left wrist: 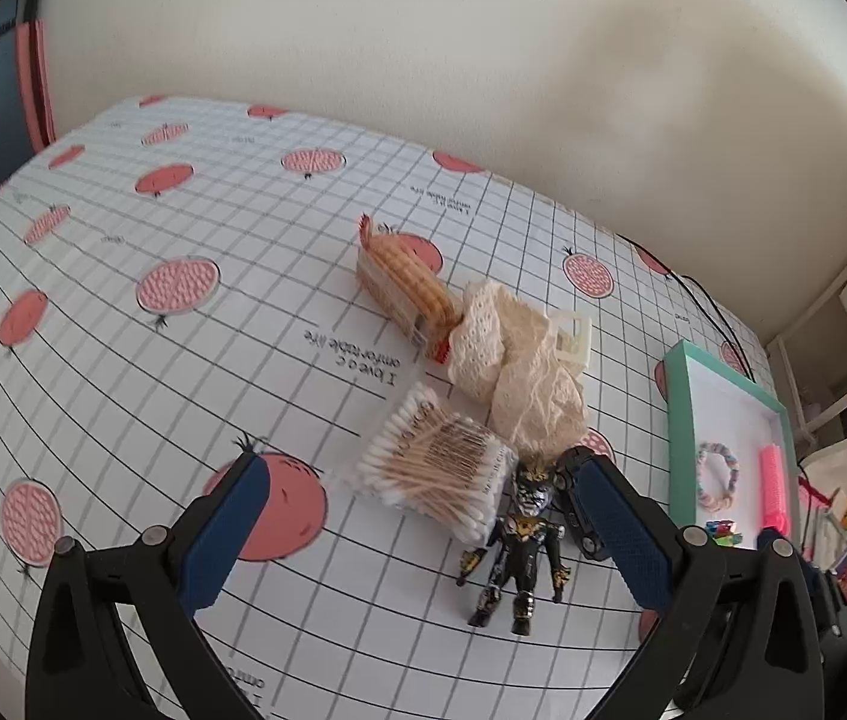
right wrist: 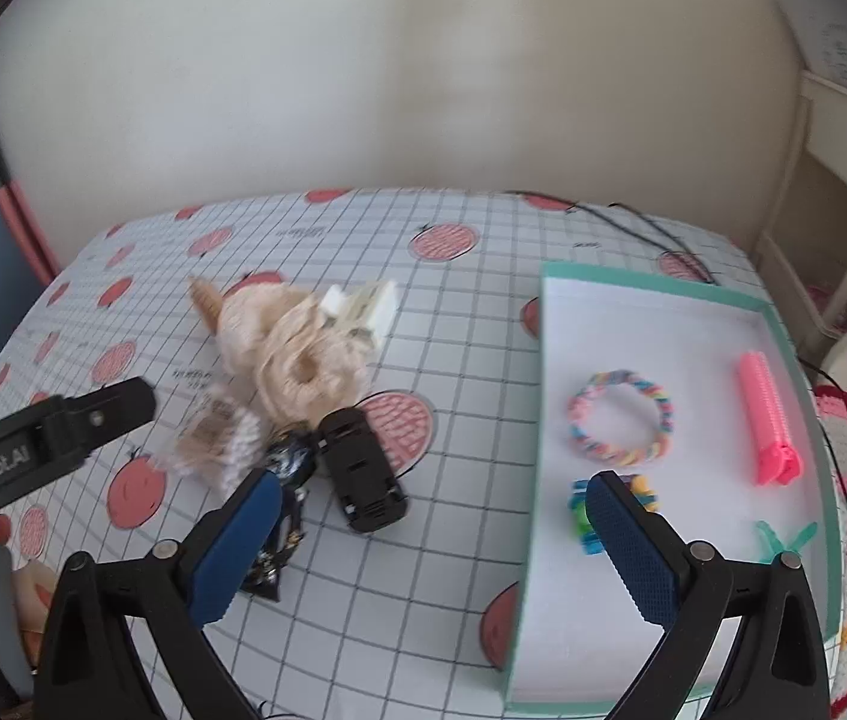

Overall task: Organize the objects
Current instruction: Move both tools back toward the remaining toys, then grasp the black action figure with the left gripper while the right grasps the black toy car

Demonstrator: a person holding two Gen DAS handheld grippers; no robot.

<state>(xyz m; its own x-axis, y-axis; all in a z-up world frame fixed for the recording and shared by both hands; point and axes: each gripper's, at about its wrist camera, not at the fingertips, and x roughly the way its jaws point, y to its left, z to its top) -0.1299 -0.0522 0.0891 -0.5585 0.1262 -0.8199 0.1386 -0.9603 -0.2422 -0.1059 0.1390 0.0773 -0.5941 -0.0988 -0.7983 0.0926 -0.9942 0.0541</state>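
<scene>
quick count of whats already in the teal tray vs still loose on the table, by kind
In the teal tray:
braided bracelet: 1
pink hair roller: 1
multicoloured block toy: 1
teal clip: 1

Loose on the table:
cotton swab pack: 1
lace ribbon bundle: 1
action figure: 1
black toy car: 1
wafer pack: 1
white clip: 1

Total: 10

Left gripper (left wrist: 417, 468) jaws spread wide, holding nothing, low over table. Right gripper (right wrist: 432, 486) likewise wide apart, empty, hovering.
</scene>
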